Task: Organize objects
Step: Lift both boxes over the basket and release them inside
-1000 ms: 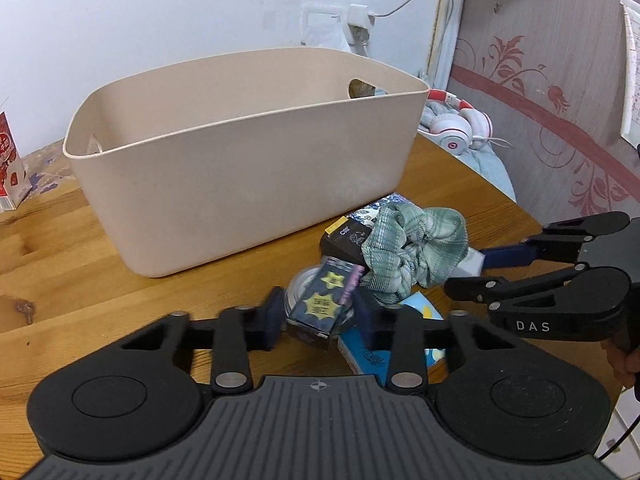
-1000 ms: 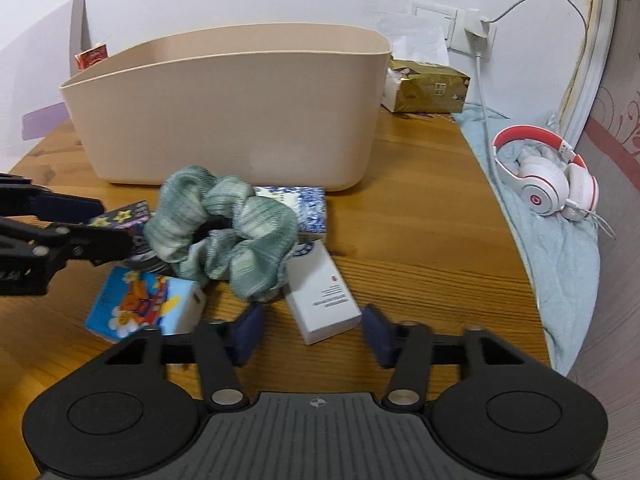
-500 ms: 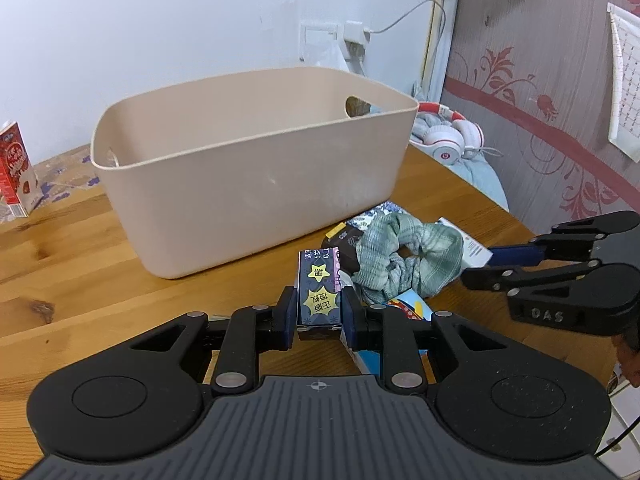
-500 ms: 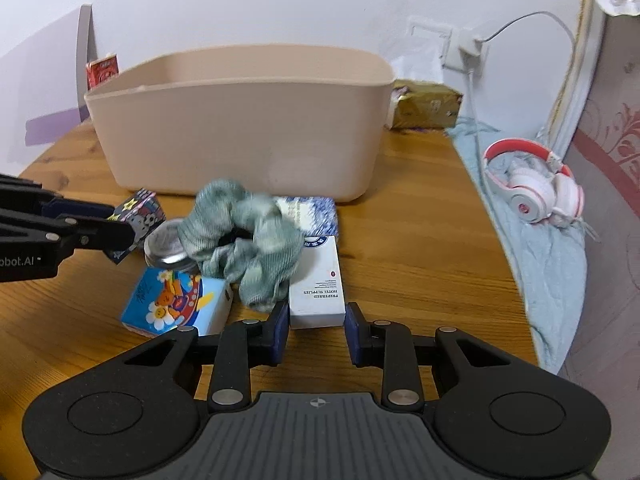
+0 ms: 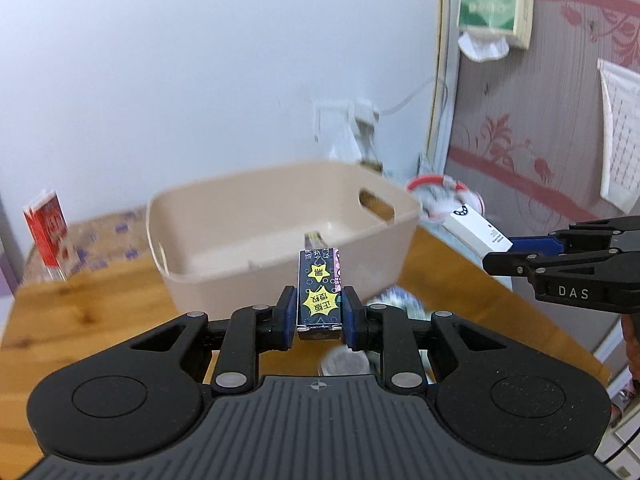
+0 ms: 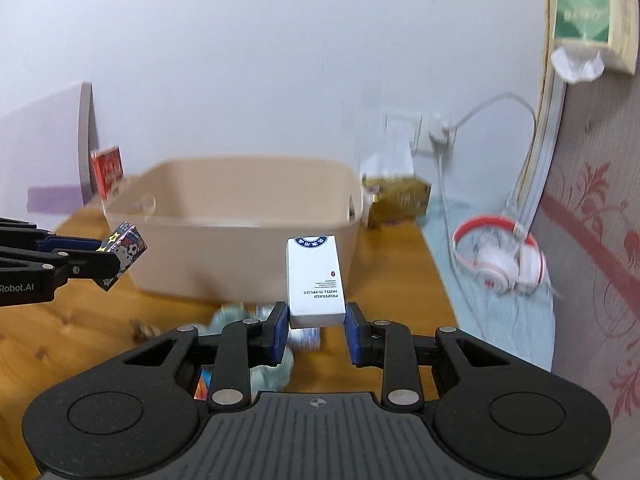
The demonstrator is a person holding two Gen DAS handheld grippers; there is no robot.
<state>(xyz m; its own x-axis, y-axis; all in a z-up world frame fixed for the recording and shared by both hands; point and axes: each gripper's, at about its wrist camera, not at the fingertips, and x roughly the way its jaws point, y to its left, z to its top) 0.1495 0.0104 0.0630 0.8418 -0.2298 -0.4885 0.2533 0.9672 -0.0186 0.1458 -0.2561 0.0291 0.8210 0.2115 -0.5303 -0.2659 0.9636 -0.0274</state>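
Left tool (image 5: 319, 313): clamped on the dark star-printed box (image 5: 320, 294), which you hold in the air in front of the beige bin (image 5: 280, 236), short of its near wall.
Right tool (image 6: 317, 322): clamped on the white hotel-supplies box (image 6: 315, 280), also held off the surface (image 6: 80, 328) and short of the bin's (image 6: 240, 256) near wall.
Grip on dark box: your pads hold only its lower end; most of the box stands forward of them. A knock on the rim could lever it out.
Grip on white box: same story, and it is longer and smooth-sided, so you should expect it to pivot or slide if you swing fast.
Bin: open-topped, seemingly holding almost nothing, probably light. Clip its wall with either tool and it could slide away from you.
Collision risk: both tools head for one opening; bring them in together and the tools or boxes may strike each other.
Release risk: let go before you clear the rim and a box lands outside, back among the scrunchie (image 6: 240, 320) and other blurred items on the surface.
Clutter nearby: headphones (image 6: 500, 256) lie well to the right, clear of your path.
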